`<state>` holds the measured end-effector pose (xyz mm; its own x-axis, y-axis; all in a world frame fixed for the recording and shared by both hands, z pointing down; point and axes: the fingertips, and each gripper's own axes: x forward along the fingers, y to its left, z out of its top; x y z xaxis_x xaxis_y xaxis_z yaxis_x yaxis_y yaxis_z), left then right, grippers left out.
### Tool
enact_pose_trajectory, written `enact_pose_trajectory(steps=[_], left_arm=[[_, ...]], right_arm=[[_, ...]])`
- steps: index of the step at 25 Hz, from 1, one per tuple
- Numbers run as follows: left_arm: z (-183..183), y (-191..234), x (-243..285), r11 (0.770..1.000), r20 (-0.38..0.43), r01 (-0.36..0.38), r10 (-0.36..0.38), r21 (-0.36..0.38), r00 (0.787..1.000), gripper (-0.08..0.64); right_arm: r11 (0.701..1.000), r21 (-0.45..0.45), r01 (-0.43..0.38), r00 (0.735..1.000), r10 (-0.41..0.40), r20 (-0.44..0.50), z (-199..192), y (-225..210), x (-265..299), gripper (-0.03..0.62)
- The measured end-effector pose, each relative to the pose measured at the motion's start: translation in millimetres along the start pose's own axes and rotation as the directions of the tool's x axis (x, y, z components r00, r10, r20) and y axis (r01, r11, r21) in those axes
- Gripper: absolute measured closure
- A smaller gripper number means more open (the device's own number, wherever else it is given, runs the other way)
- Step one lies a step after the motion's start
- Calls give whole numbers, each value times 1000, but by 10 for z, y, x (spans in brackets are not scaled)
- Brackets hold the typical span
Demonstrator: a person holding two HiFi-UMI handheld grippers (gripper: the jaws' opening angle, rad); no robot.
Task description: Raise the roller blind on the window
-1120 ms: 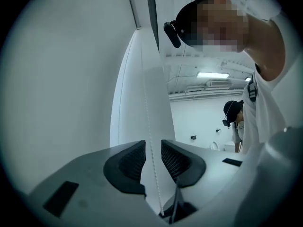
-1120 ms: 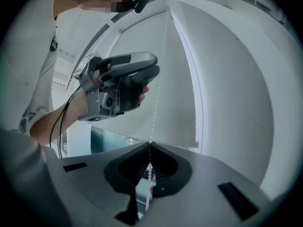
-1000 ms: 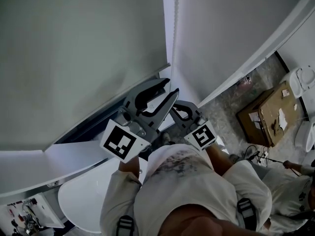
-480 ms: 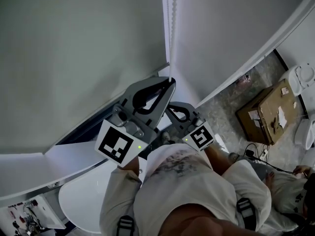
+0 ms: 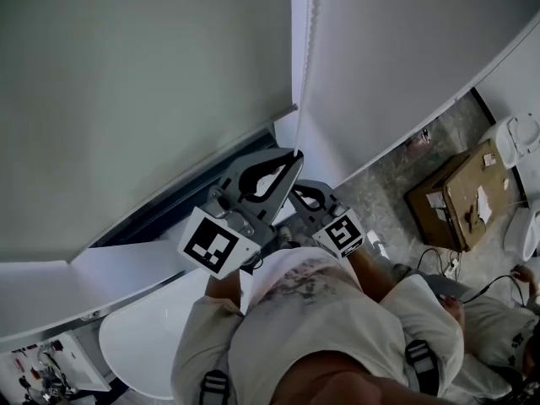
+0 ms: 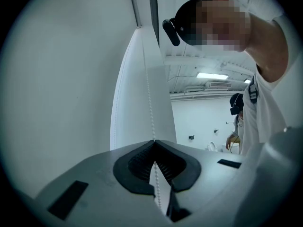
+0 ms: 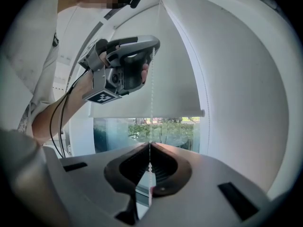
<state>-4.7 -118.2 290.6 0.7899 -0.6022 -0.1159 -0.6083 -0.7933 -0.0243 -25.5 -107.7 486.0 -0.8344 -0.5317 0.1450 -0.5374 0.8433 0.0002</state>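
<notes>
Blind pull under way: the left hand-held gripper [image 6: 154, 141], at lower centre of the left gripper view, has its jaws pinched together on a thin white beaded pull chain [image 6: 150, 103], which rises straight up from the jaw tips.

In the right gripper view the right hand-held gripper [image 7: 150, 145] is clamped on the same chain at lower centre. The left one grips it higher, at upper left.

The pale fabric roller blind [image 7: 165, 74] fills the middle of that view, partly lowered. Its cloth hangs top to bottom, and its slim bottom rail [image 7: 142, 113] lies level, left to right. The chain hangs upright in front, square to the rail. Below the rail, window glass [image 7: 161, 129] shows green foliage.

From the head view, a brown cardboard box [image 5: 460, 194] sits on the floor at right.
</notes>
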Motion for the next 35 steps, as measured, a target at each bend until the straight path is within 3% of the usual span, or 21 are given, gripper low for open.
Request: enact_pose_trajectory(steps=[8, 16, 35], left_arm=[[-132, -9, -21, 999, 14, 13, -13, -38, 1000, 554], [-479, -43, -75, 996, -15, 1, -3, -91, 1000, 554], [-1074, -196, -225, 994, -59, -29, 23, -108, 998, 554]], right_arm=[[1000, 11, -1, 1000, 2, -18, -199, 13, 8, 531], [1000, 28, -7, 995, 10, -98, -570, 38, 17, 531], [999, 49, -14, 973, 25, -230, -1204, 140, -35, 531]])
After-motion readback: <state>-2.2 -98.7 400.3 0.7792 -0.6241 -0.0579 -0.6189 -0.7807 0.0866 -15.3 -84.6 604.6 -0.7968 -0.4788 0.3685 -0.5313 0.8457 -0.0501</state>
